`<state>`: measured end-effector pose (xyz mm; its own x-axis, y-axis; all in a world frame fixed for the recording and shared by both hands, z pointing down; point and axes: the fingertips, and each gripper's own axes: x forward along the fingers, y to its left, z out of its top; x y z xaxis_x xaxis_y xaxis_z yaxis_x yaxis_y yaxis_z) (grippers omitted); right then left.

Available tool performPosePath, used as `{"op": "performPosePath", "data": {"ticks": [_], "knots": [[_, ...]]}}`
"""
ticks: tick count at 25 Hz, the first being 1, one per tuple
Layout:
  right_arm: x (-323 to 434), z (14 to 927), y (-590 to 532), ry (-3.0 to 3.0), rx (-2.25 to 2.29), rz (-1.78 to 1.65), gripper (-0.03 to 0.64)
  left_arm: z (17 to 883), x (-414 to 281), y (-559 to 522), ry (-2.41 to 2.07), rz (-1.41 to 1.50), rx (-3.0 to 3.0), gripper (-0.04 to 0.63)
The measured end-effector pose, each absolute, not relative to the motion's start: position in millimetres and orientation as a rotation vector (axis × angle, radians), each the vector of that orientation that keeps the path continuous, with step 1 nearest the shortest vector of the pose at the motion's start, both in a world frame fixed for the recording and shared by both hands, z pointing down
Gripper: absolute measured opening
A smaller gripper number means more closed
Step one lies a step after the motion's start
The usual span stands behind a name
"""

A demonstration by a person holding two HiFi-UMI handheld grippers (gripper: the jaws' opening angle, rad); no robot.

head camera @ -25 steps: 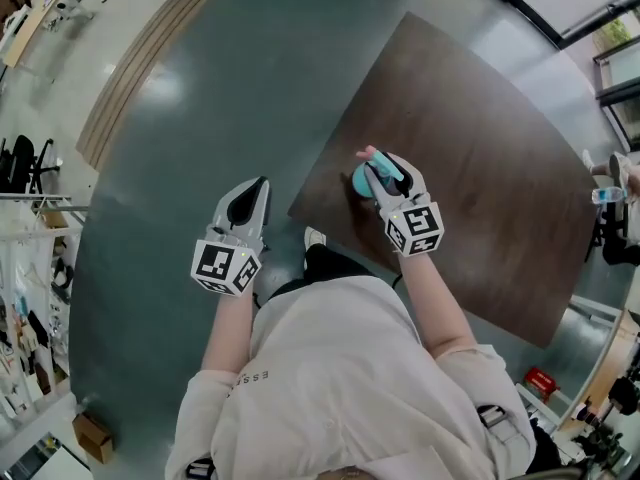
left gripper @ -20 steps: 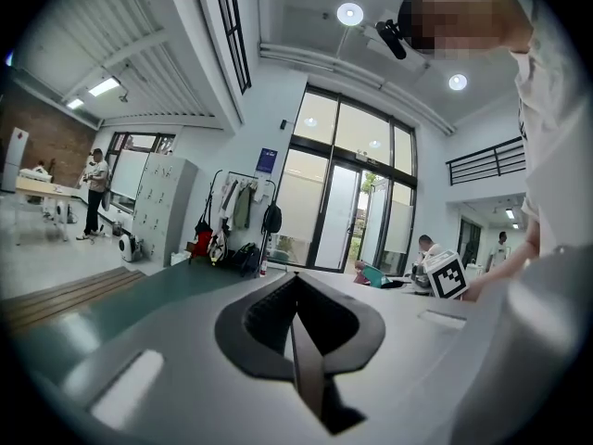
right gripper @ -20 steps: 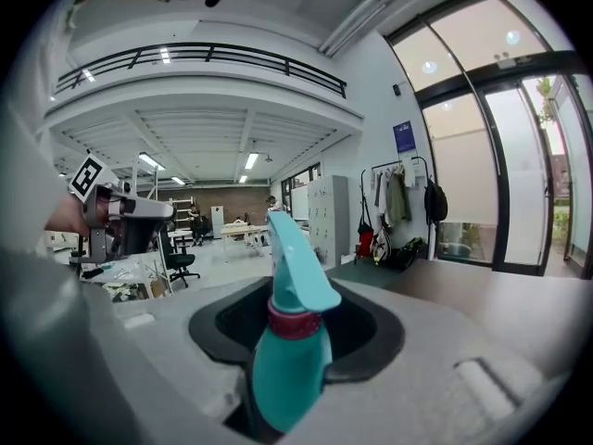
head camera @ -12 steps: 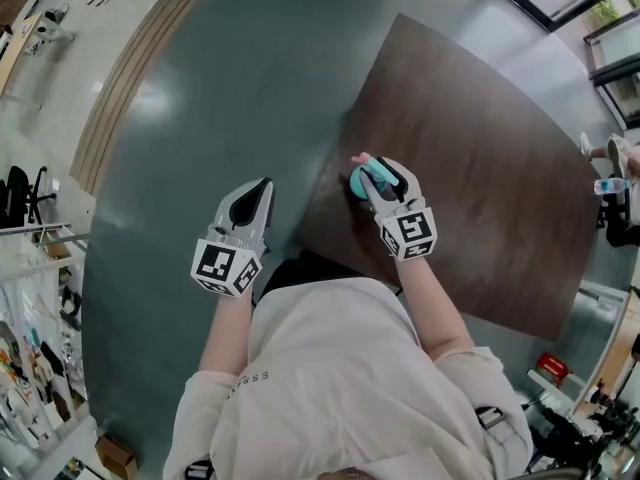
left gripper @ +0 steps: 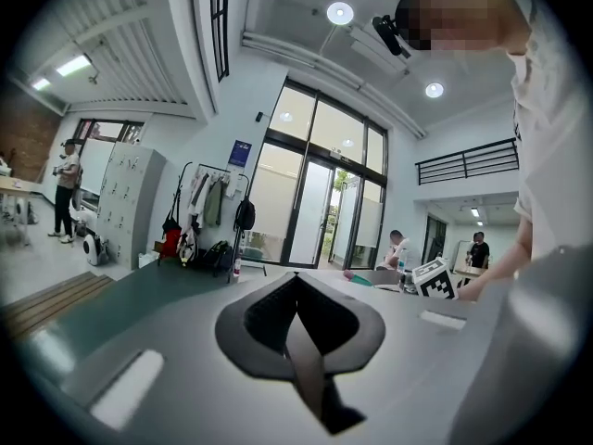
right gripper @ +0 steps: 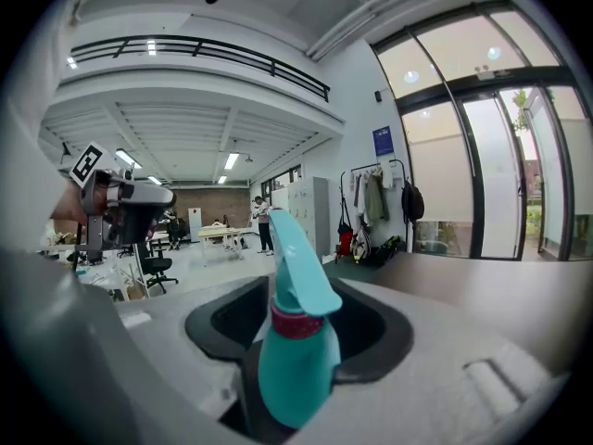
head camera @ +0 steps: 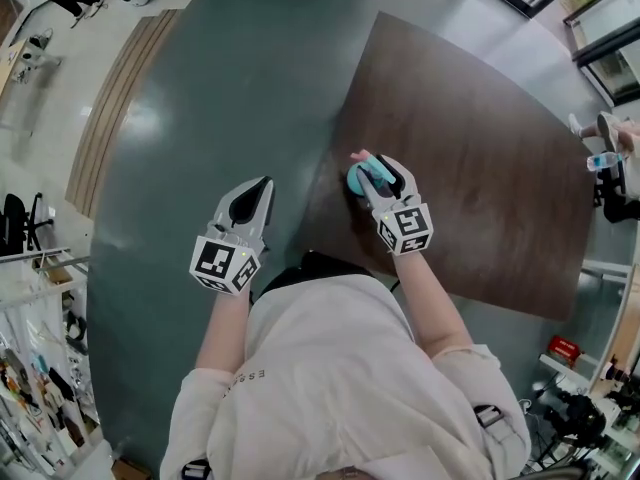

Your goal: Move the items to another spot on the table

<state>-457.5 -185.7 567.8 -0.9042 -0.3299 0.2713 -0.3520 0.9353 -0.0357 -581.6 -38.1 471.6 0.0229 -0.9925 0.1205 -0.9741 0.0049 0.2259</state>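
Note:
A teal spray bottle (head camera: 357, 179) with a pink collar stands upright near the left edge of the dark brown table (head camera: 470, 158). My right gripper (head camera: 379, 174) has the bottle's body (right gripper: 295, 364) between its jaws, and the trigger head rises above them. The pads still touch the bottle while the jaws are opening a little. My left gripper (head camera: 256, 191) hangs over the grey-green floor, left of the table, shut with nothing in it. In the left gripper view its jaws (left gripper: 296, 286) meet in a line.
A clear water bottle (head camera: 601, 162) is at the table's far right edge beside a seated person (head camera: 622, 138). A pale wooden strip (head camera: 115, 88) runs along the floor at left. Lockers (left gripper: 130, 202) and a coat rack (left gripper: 208, 216) line the far wall.
The head view has drifted a little. My right gripper and the spray bottle keep the same spot by the table's left edge. The left gripper has not moved.

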Motion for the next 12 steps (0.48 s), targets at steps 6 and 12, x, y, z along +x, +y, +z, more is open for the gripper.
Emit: {"op": "performPosePath", "data": {"ticks": [6, 12], "knots": [[-429.7, 536.3, -167.7, -2.822, 0.698, 0.093, 0.288, 444.4, -578.8, -18.8, -2.014, -0.131, 2.113, 0.015], [-390.7, 494.9, -137.5, -2.811, 0.939, 0.12, 0.185, 445.6, -569.1, 7.7, -1.903, -0.169, 2.176, 0.015]]}}
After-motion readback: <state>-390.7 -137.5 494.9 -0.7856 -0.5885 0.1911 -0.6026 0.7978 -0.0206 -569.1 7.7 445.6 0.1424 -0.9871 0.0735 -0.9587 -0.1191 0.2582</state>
